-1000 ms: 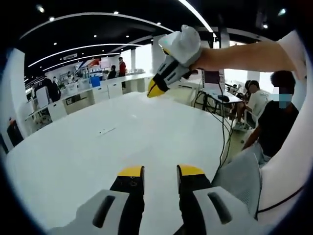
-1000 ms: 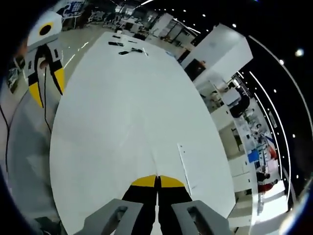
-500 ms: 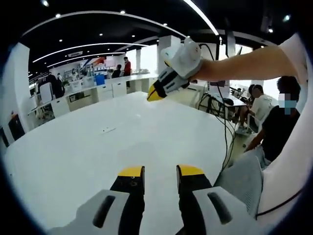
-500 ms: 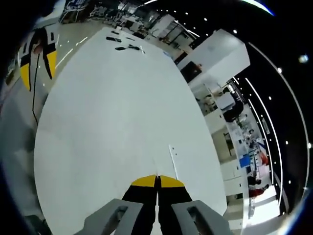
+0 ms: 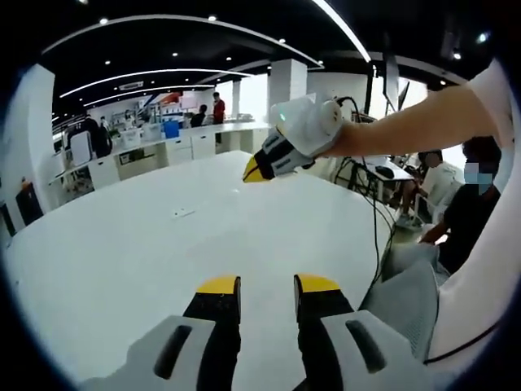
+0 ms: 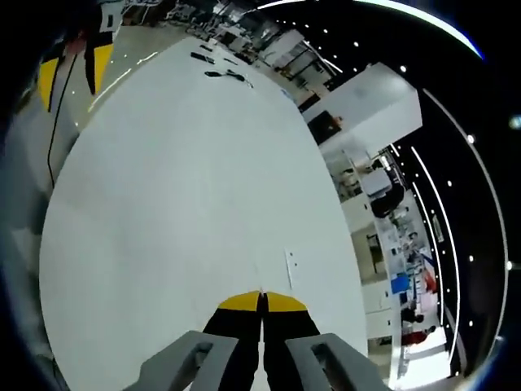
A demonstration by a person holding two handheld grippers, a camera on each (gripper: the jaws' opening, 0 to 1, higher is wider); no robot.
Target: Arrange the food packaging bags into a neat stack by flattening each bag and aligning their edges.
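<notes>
The left gripper hangs over the white table with its jaws a little apart and nothing between them. The right gripper has its jaws closed together, empty, and is held above the table on the right. I cannot find any food packaging bag on the table; only a small white strip and some dark items at the far end. The work seems to be between steps, so the next move needs first to locate a bag.
</notes>
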